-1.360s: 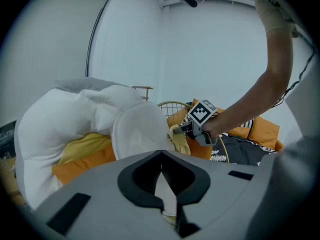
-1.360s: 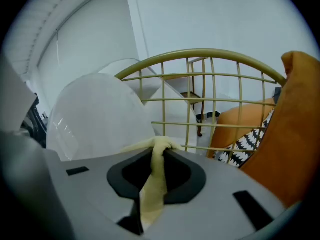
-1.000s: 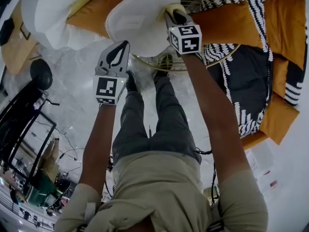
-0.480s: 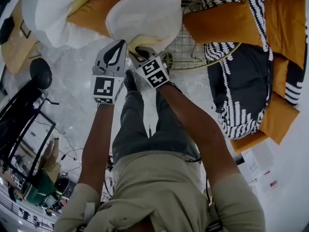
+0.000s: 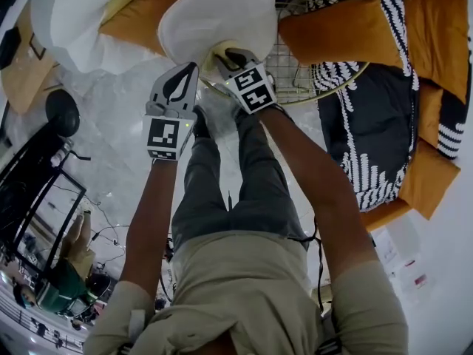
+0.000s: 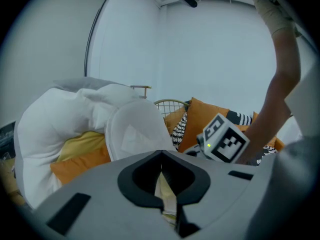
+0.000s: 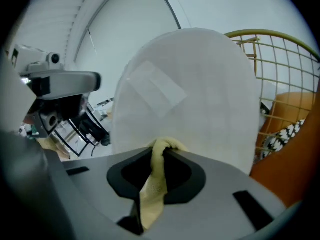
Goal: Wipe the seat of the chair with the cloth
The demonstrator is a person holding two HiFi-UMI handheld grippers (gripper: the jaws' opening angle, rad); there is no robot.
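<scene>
The chair is a gold wire frame point(image 5: 299, 80) with a round white seat cushion point(image 5: 222, 13) on it. My right gripper point(image 5: 230, 55) is shut on a pale yellow cloth point(image 5: 220, 48) and presses it against the cushion's near edge. In the right gripper view the cloth point(image 7: 153, 186) hangs bunched out of the shut jaws, with the cushion point(image 7: 190, 94) filling the view just ahead and the wire frame point(image 7: 285, 66) at the right. My left gripper point(image 5: 188, 68) hovers shut beside the cushion, a little lower left of the right one. Its view shows the cushion point(image 6: 132, 134) and the right gripper's marker cube point(image 6: 226, 140).
Orange pillows point(image 5: 347, 28) and black-and-white striped ones point(image 5: 369, 132) lie in and around the chair at the right. A white duvet point(image 5: 74, 21) and a yellow pillow lie at the upper left. A round black object point(image 5: 63, 113) and a black rack point(image 5: 33, 191) stand at the left.
My right gripper with the cloth swept from the cushion's right edge down and left off its lower edge, then came back up onto that edge. The left gripper stayed put.
</scene>
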